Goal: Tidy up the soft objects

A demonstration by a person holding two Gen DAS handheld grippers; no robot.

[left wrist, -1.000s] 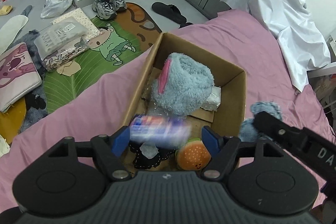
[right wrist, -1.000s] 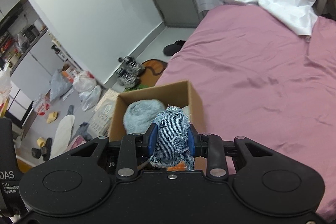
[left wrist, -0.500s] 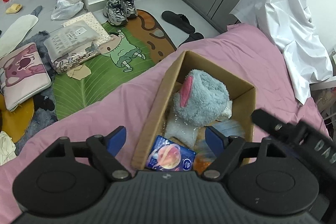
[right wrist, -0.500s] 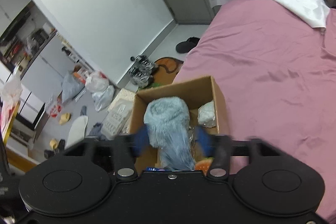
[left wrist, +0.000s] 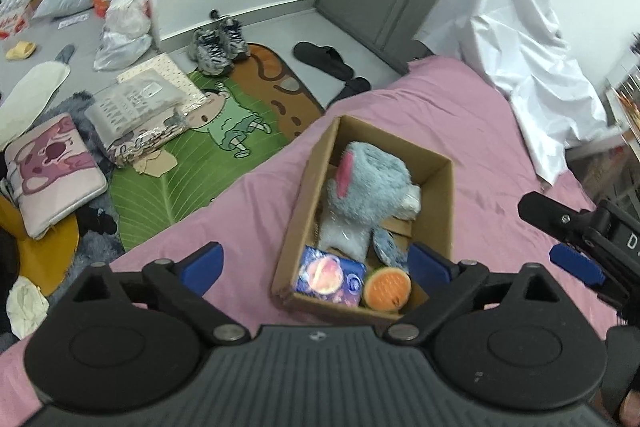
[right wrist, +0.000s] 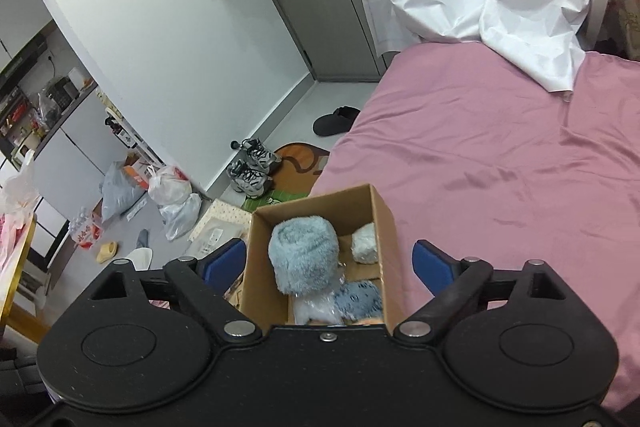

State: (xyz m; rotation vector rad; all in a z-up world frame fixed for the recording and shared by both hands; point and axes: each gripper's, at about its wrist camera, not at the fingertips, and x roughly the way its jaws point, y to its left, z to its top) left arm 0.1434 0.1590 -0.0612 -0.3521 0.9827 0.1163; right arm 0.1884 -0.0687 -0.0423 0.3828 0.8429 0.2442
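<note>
Both the left gripper and right gripper are opening, empty, above the box, whose plush at 12 o'clock looks light, squashy, best pinched mid-body.

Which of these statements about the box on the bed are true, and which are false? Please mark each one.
1. The cardboard box stands on the pink bedsheet. True.
2. The left gripper holds the blue packet. False: its jaws are opening and nothing is between them; the packet lies in the box.
3. The burger plush lies in the box beside the blue packet. True.
4. The fluffy blue plush lies on the floor. False: it is inside the box.
5. The right gripper grips the denim toy. False: its jaws are opening, empty; the toy lies in the box.
</note>
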